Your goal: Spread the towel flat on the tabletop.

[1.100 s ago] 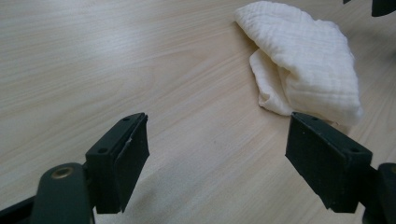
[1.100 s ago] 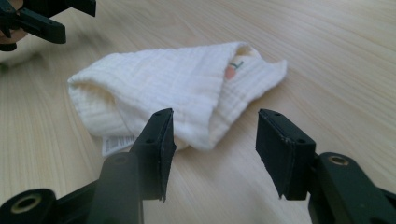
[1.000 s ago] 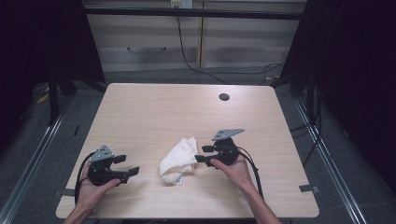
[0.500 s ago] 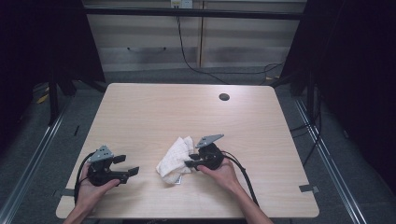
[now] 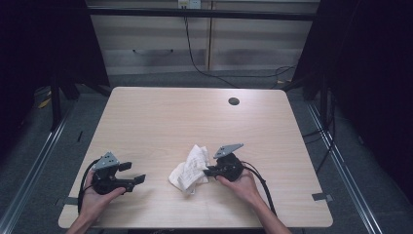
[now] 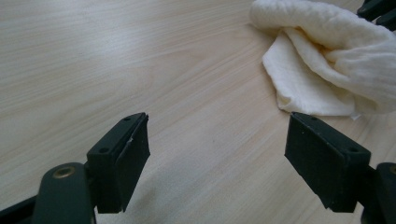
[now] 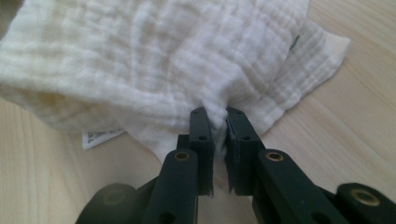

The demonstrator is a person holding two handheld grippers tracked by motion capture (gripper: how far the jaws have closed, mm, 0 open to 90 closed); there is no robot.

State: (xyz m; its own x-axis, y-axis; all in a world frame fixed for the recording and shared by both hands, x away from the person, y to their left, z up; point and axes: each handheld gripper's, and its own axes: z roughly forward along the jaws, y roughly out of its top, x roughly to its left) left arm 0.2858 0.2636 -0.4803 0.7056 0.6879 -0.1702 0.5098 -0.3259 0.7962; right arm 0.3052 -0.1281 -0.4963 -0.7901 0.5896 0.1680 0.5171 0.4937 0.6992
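Note:
A crumpled white cloth (image 5: pixel 190 168) lies near the table's front middle. My right gripper (image 5: pixel 209 171) is at the cloth's right side, shut on a fold of it; in the right gripper view the cloth (image 7: pixel 177 65) bunches between the two black jaws of that gripper (image 7: pixel 217 116). My left gripper (image 5: pixel 136 179) rests at the front left, held by a hand, open and apart from the cloth. The left gripper view looks past my open left gripper (image 6: pixel 217 140) over bare wood, with the cloth (image 6: pixel 327 56) at the upper right.
The light wooden table (image 5: pixel 160 117) has a round cable hole (image 5: pixel 234 101) at the back right. A small label (image 7: pixel 100 136) hangs from the cloth's edge. Dark floor, rails and cables surround the table.
My right gripper has moved left and toward the front edge, dragging the cloth with it and bunching it up. My left gripper has stayed in place.

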